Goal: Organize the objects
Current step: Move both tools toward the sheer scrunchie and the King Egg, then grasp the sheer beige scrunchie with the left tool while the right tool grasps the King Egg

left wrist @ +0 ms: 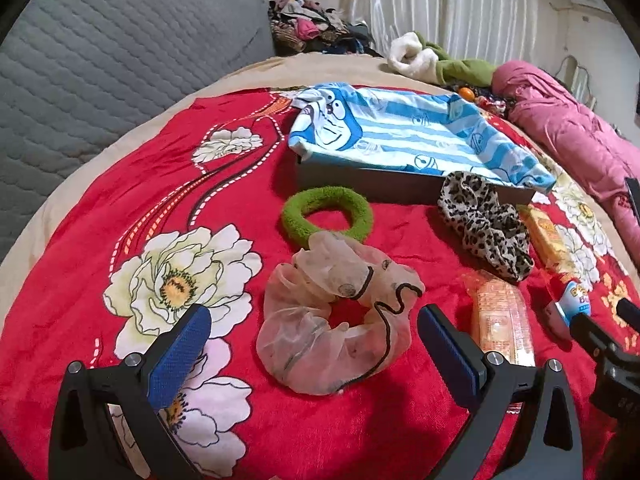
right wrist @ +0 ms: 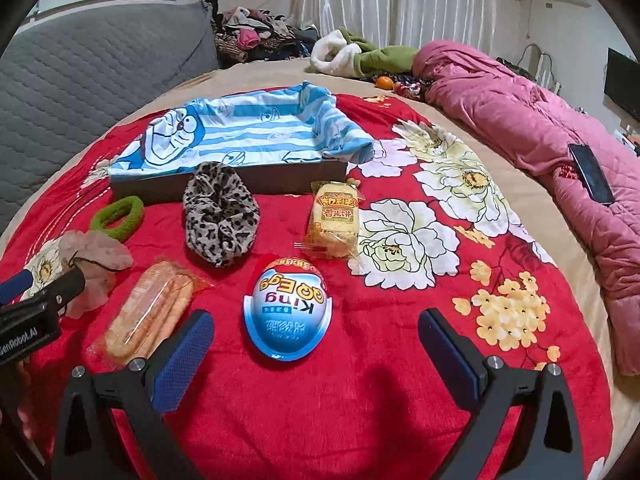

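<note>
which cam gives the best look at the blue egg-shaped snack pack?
Right wrist view: the blue egg-shaped plastic snack pack lies whole on the red floral blanket, centred ahead of the open right tool. The left wrist view catches only its end at the right edge.

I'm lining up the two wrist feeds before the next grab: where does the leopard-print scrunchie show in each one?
Left wrist view: the leopard-print scrunchie lies right of centre, touching the near right corner of the box.
Right wrist view: the scrunchie lies left of centre, against the box's front wall.
Shared landmark: the shallow box lined with blue striped cartoon cloth, just behind the scrunchie in both views.
</note>
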